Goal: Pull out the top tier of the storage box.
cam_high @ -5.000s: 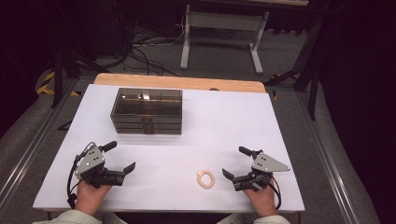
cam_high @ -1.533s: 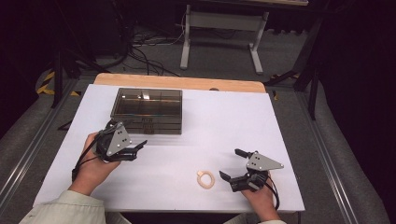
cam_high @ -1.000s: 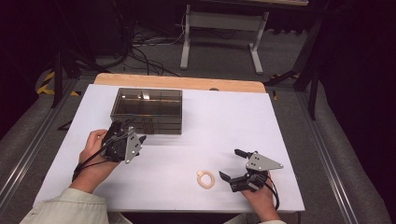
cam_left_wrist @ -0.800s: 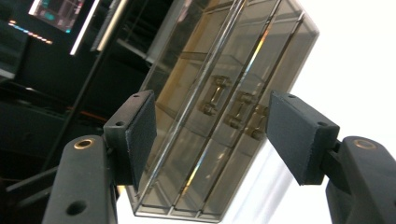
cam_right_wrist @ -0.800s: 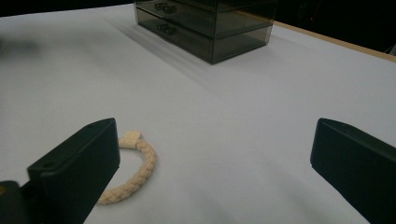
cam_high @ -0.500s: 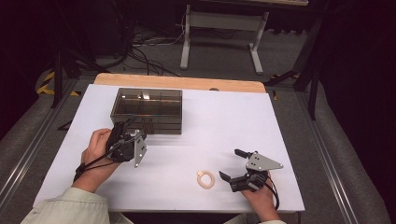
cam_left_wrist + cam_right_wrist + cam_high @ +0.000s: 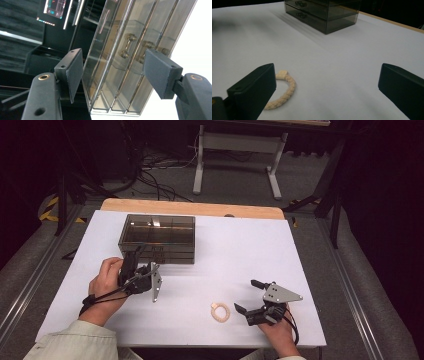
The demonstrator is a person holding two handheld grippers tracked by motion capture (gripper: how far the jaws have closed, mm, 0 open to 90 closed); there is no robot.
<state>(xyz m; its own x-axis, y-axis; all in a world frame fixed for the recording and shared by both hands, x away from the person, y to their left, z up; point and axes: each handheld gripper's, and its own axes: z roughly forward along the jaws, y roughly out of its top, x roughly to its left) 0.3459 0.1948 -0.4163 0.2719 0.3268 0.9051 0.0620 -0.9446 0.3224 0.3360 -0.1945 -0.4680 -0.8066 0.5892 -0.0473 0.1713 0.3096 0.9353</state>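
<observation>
While our left gripper (image 7: 134,266) sits rolled on its side just in front of the smoky drawer box (image 7: 157,237), its fingers (image 7: 72,70) stand parted with nothing between them. In the left gripper view we look straight at the box front (image 7: 130,57), turned sideways in the frame, and we see small metal handles (image 7: 127,46) on the drawer fronts lying between and beyond the two pads; neither pad touches the box. All the drawers appear pushed in.

The box stands toward the far left of the white table (image 7: 240,250), close to the wooden strip (image 7: 192,208) along the far edge.

Our right gripper (image 7: 249,295) rests low on the near right part of the table, well apart from the box. Its fingers (image 7: 254,87) are spread wide and grasp nothing. A cream braided ring (image 7: 219,311) lies flat on the table just to the left of this gripper; in the right gripper view the ring (image 7: 283,91) sits right beside the left finger, partly hidden behind it, and we cannot tell whether the two touch.
</observation>
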